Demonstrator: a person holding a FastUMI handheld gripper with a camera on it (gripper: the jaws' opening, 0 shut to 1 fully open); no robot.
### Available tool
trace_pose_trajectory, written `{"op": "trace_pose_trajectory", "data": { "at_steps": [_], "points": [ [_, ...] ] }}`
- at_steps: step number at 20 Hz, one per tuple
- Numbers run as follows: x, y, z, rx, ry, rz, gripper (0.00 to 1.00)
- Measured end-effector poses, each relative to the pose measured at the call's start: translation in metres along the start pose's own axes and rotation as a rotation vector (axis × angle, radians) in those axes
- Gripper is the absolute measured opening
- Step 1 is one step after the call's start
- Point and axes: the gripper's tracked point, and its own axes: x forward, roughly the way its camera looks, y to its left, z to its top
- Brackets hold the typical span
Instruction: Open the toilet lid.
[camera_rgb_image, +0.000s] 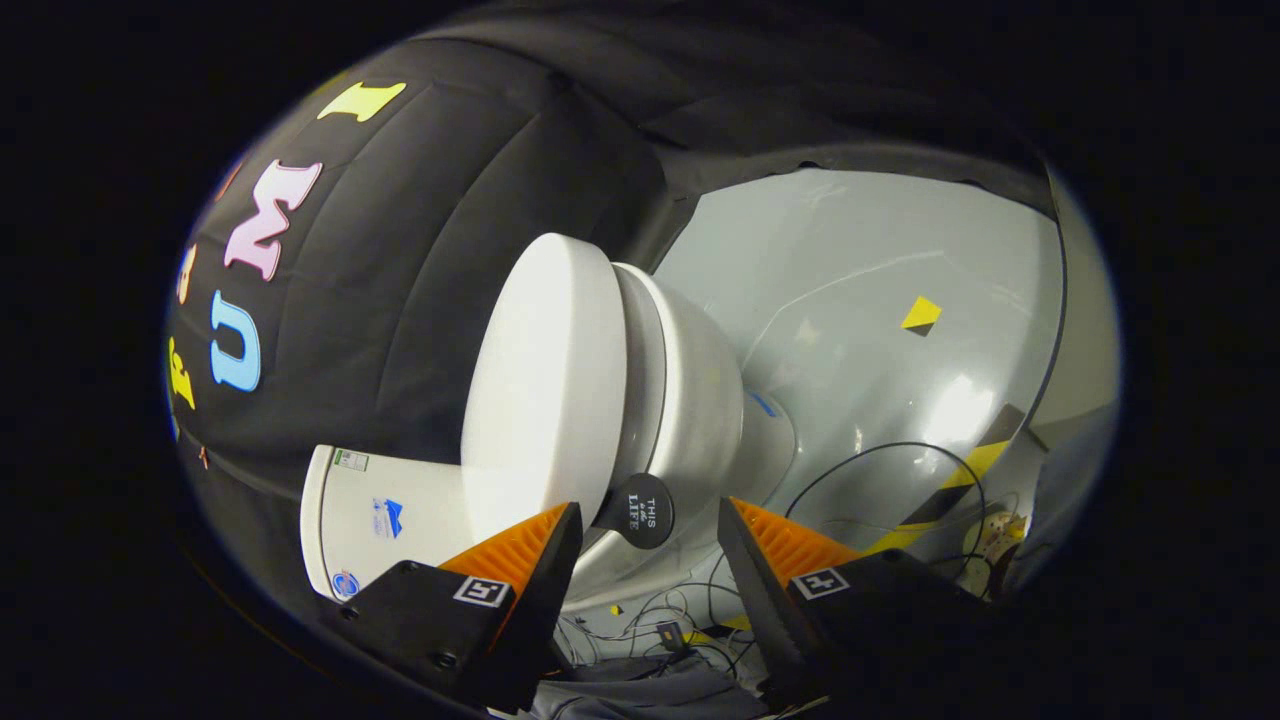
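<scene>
Standing in the middle of the frame is one white toilet (690, 400), seen tilted so that its top faces the left. Its one lid (545, 390) is down, lying flat against the seat as a broad white oval, and its one tank (385, 515) sits at the lower left, against the black cloth wall, with a few small stickers on its face. One round black handle tab (640, 510) sticks out from the front edge of the lid, just below the centre of the frame. The gripper (645, 530) shows at the bottom of the frame with its two fingers spread wide; the tab lies in the gap between the two fingertips, nearer the left one, and neither fingertip (545, 545) appears to press on it, so the claw holds nothing. The left fingertip overlaps the lower edge of the lid, though whether it touches there cannot be told. To the right of the toilet spreads a pale, glossy floor (870, 300) with one small yellow and black marker (921, 316) at the upper right, one strip of yellow and black tape (965, 475) at the lower right, and several thin dark cables (880, 460) looping beside it.
</scene>
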Motion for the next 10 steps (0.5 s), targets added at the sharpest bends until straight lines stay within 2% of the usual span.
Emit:
{"op": "trace_pose_trajectory", "data": {
  "at_steps": [2,5,7,10],
  "points": [
    [0.01,-0.001,-0.002,0.007,0.002,0.008,0.75],
    [0.023,0.001,-0.005,0.031,0.017,0.025,0.74],
    [0.031,-0.001,-0.009,0.051,0.032,0.031,0.5],
    [0.031,0.001,-0.01,0.064,0.029,0.043,0.5]
  ]
}}
